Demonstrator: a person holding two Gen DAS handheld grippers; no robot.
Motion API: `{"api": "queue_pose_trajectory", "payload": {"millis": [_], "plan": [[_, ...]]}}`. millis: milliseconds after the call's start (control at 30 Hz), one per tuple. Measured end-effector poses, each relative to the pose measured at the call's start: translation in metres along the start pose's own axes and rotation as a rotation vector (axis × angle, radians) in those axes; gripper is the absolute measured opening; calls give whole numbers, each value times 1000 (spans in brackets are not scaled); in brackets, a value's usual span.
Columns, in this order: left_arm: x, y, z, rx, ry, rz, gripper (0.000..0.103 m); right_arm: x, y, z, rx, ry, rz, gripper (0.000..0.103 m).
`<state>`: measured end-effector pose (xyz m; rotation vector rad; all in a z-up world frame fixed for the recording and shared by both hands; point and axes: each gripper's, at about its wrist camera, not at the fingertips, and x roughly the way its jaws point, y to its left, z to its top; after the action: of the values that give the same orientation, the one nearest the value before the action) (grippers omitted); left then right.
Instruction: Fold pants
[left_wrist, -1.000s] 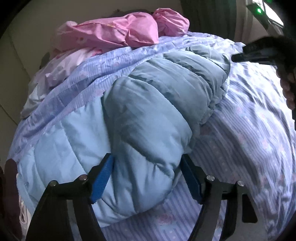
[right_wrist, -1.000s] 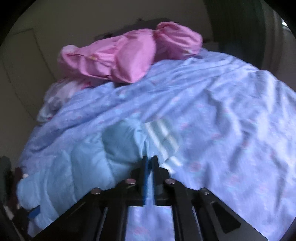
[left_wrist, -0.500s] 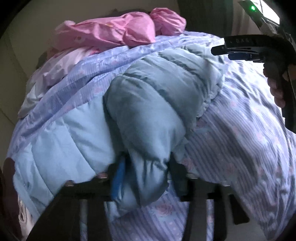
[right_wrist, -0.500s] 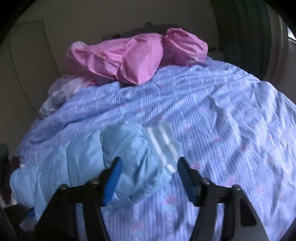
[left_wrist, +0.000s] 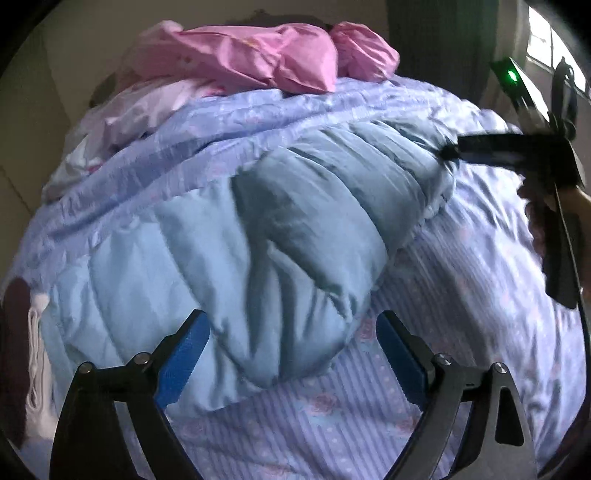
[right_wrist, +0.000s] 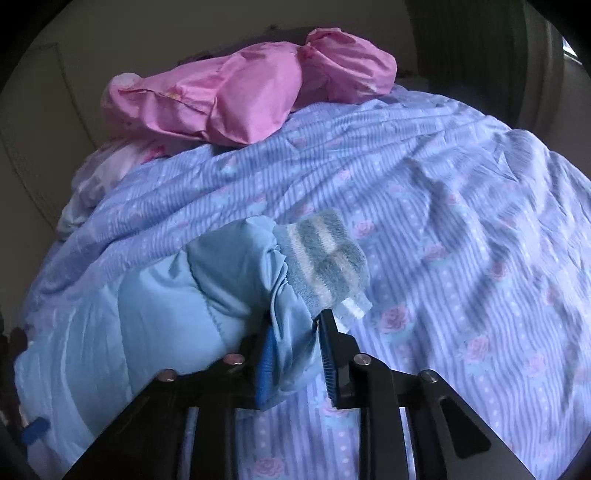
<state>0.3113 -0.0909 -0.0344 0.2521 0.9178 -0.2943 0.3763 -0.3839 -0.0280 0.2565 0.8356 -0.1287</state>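
Across the whole bed, a lilac striped cover with rose print; at the head end, a crumpled pink bundle.

On the cover, toward the near-left part of the bed, the pants: pale blue, quilted and puffy, one leg doubled over the rest into a thick roll running away from the left camera. At the far tip of that leg, a striped knit cuff, grey and cream.

Right gripper: pressed in on the blue fabric just below the cuff, a bunch of cloth squeezed between the blue pads. Left gripper: spread wide, straddling the near fold of the roll, touching nothing that can be made out.

Step in hand, by judgement: mid-fold, leg end held on the right, near bulge not yet taken on the left.

Next move likely calls for closing on the near fold with the left, then carrying both ends together so the cuff lands square on the waist half; padding springy, so firm pinch and a press-down afterwards.
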Motion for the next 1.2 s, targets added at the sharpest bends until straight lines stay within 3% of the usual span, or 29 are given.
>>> {"api": "queue_pose_trajectory", "payload": {"millis": [33,67,100,133,233,333,467,600,700,800,900,1067,1100,1133,1200], "plan": [[-7,6,0,-12,-10,0,92,-5,5,1,-28,1,-67,51],[-15,12,0,-23,-27,8,92,-14,8,1,-53,-20,-137,68],[-23,19,0,-34,-43,19,92,-30,15,0,-94,-84,-198,70],[-32,26,0,-47,-58,31,92,-47,22,-3,-141,-147,-206,70],[-66,66,-6,-120,-110,82,94,-96,45,-20,-262,-225,-81,70],[-89,104,-19,-166,-146,113,97,-122,77,-47,-355,-164,65,70],[-100,135,-36,-127,-162,193,97,-130,137,-72,-488,-91,183,70],[-99,169,-40,-153,-177,141,97,-124,179,-80,-531,-100,197,70],[-88,200,-42,-252,-210,42,97,-110,200,-75,-499,-78,219,70],[-59,220,-46,-328,-171,-46,95,-97,213,-78,-462,-43,223,70],[-30,224,-46,-356,-117,-74,82,-87,219,-83,-442,-18,218,70],[-7,224,-43,-455,-117,-172,80,-80,223,-88,-496,-52,160,70],[-4,222,-42,-464,-113,-164,65,-80,223,-87,-498,-55,154,70],[-2,219,-41,-458,-105,-123,43,-79,222,-86,-494,-55,151,70],[3,218,-40,-445,-66,-74,38,-77,219,-84,-474,-48,150,70]]}}
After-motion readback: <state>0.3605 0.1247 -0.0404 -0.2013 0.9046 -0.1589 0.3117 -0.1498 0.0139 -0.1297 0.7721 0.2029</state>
